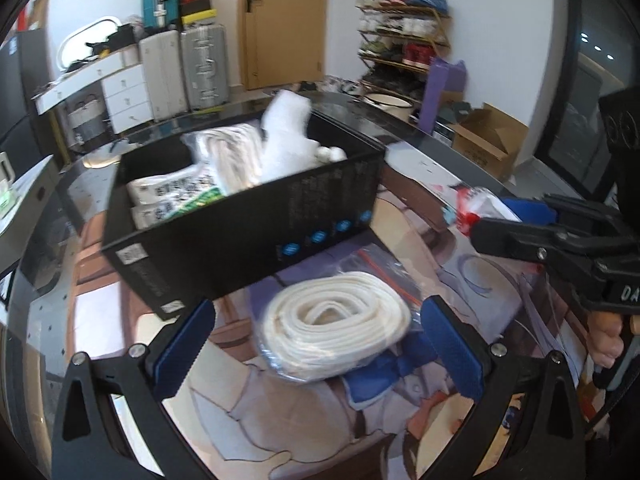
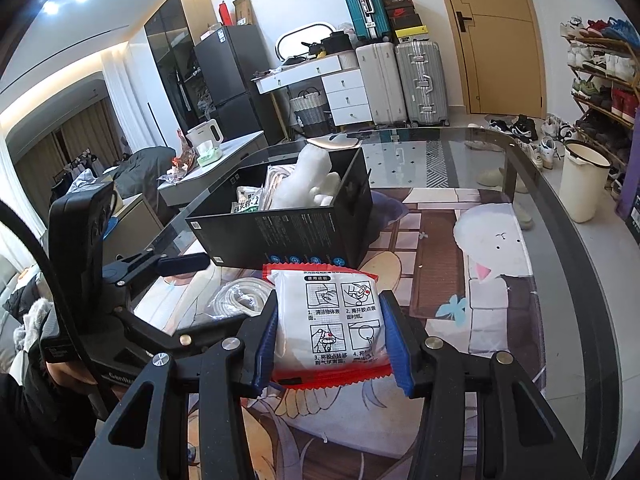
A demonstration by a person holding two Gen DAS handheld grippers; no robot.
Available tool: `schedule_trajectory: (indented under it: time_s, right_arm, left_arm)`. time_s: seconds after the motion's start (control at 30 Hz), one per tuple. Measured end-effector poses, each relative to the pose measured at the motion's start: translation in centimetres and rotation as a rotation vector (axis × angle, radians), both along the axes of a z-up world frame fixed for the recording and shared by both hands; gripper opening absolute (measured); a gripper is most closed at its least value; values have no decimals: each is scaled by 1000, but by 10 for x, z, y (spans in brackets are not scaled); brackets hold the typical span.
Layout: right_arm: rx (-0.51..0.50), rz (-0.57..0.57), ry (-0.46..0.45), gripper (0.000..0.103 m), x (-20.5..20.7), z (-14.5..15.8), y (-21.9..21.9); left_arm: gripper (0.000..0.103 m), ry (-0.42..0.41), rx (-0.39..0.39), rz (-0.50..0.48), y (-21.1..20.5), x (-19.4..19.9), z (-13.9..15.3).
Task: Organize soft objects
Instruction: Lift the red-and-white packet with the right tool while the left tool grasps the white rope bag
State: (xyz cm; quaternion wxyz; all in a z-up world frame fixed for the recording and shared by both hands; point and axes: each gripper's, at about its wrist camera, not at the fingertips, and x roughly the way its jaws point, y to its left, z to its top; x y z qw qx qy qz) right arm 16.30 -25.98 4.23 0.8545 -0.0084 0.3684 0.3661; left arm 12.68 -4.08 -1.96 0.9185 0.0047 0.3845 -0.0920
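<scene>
Right claw (image 2: 332, 344) pinching packet (image 2: 326, 320) above the mat, presumably heading for box (image 1: 240, 240), already holding soft items. Left claw (image 1: 320, 344) spread wide, flanking bagged coil (image 1: 336, 320) on mat near box, likely the next pickup.

- R gripper (image 2: 329, 334) clamped on red-edged white plastic packet (image 2: 332, 320) w/ printed instructions.
- Black cardboard box (image 2: 280, 236) behind, white soft items inside.
- Coiled white cord in clear bag (image 2: 240, 300) at left.
</scene>
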Motion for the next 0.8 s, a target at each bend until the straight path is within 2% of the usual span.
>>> schedule_trajectory:
  time_s: [0.17, 0.37, 0.8]
  right_arm:
    - [-3, 0, 5, 48, 0, -1, 0]
    - [-1, 3, 12, 48, 2, -3, -2]
    - [3, 15, 19, 48, 1, -5, 0]
  left_arm:
    - [103, 23, 3, -35, -2, -2, -1]
    - [103, 58, 49, -47, 1, -3, -5]
    - [103, 110, 82, -127, -20, 22, -11]
